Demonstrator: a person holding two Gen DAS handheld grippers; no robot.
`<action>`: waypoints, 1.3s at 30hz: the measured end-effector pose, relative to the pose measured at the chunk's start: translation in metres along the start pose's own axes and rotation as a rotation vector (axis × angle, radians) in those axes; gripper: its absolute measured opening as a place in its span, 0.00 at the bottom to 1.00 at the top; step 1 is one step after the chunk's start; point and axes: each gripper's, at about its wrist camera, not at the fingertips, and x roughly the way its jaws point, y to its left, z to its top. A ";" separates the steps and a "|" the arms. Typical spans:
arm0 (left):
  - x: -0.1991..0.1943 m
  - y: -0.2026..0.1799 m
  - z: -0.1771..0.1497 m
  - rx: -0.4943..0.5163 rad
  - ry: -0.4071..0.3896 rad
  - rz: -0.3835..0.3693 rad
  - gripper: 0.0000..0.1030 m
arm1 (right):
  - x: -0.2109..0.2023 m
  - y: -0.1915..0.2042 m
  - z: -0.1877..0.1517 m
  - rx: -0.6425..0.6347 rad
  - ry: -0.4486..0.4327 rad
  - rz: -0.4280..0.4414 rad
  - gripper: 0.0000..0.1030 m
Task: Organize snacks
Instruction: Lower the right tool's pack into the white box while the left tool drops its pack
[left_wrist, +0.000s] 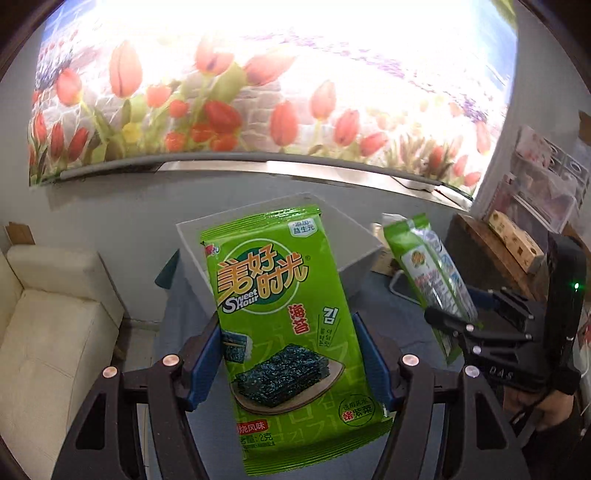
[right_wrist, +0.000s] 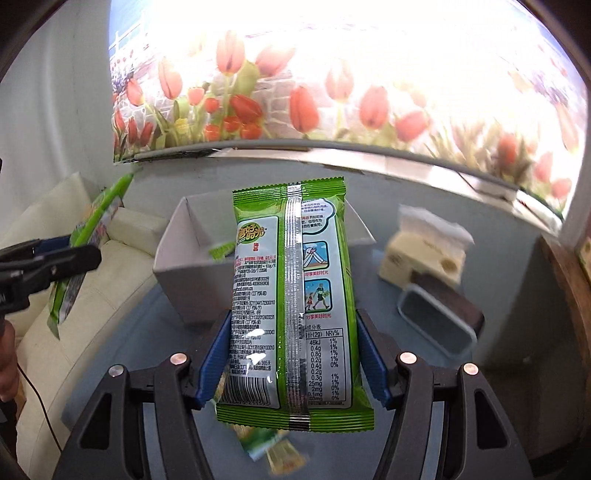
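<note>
Between the blue pads of the left hand-held gripper (left_wrist: 291, 354), a green seaweed snack packet (left_wrist: 286, 321) stands nearly upright with its printed front toward the camera; the pads press its two side edges, so the jaws are clamped on it. It is held in the air above the grey tabletop (left_wrist: 388, 314), in front of a white box (left_wrist: 354, 243).

A second seaweed packet (right_wrist: 291, 306) is clamped the same way in the right hand-held gripper (right_wrist: 293, 354), back side toward the camera, with the silver seam running down its middle and a nutrition table at lower right. It too hangs above the tabletop (right_wrist: 147, 332), before the open white box (right_wrist: 177, 254), inside which a small piece of green wrapper (right_wrist: 221, 253) shows. Below this packet, another wrapper (right_wrist: 273, 450) lies blurred on the tabletop.

Each wrist view shows the other tool at its edge: the right hand-held gripper (left_wrist: 452, 325) with its packet (left_wrist: 432, 280) seen edge-on, and the left hand-held gripper (right_wrist: 61, 254) with its packet (right_wrist: 88, 236).

To the right of the box stand a tissue pack (right_wrist: 424, 251), a dark block (right_wrist: 450, 299) and a grey lidded container (right_wrist: 436, 328). A cream sofa (left_wrist: 48, 332) lies to the left, a tulip-print curtain (left_wrist: 221, 103) hangs behind, and a wooden shelf (left_wrist: 495, 251) stands at the right.
</note>
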 end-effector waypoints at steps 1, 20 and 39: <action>0.003 0.011 0.006 -0.003 -0.004 -0.008 0.70 | 0.007 0.006 0.010 -0.014 -0.008 0.005 0.66; 0.144 0.045 0.095 0.048 0.136 -0.074 0.76 | 0.160 -0.011 0.126 0.047 0.149 0.042 0.68; 0.110 0.041 0.068 0.053 0.092 -0.047 1.00 | 0.116 -0.026 0.091 0.025 0.082 -0.001 0.95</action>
